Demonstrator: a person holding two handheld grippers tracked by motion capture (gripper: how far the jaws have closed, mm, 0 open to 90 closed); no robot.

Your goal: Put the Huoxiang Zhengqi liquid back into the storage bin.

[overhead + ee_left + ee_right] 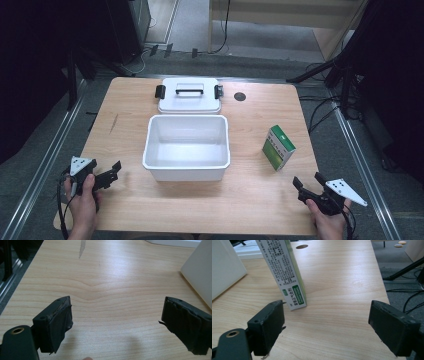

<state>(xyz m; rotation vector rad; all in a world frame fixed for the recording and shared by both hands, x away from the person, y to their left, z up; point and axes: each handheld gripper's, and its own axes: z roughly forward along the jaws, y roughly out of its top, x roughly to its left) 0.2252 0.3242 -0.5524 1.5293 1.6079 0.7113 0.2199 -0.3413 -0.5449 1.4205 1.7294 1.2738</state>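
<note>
Your wooden table (260,200) carries everything here. Largest on it is the white bin (186,147), open-topped and sitting at the centre. Directly behind the bin, toward the far edge, lies its white lid (189,95), flat, with a dark handle on top and a black latch at each end. A small round hole (240,96) sits in the tabletop just right of the lid.

Next down in size: the green-and-white carton (278,147), standing upright on the table, right of the bin and apart from it. In your right gripper view the carton (284,272) rises just ahead of the near jaw, its printed side facing you; nothing touches it.

Your left gripper (111,172) rests near the front left corner, left of the bin, jaws spread wide with bare wood between them (115,322). Your right gripper (307,181) sits near the front right corner, just short of the carton, jaws likewise spread and holding nothing (325,325).
</note>
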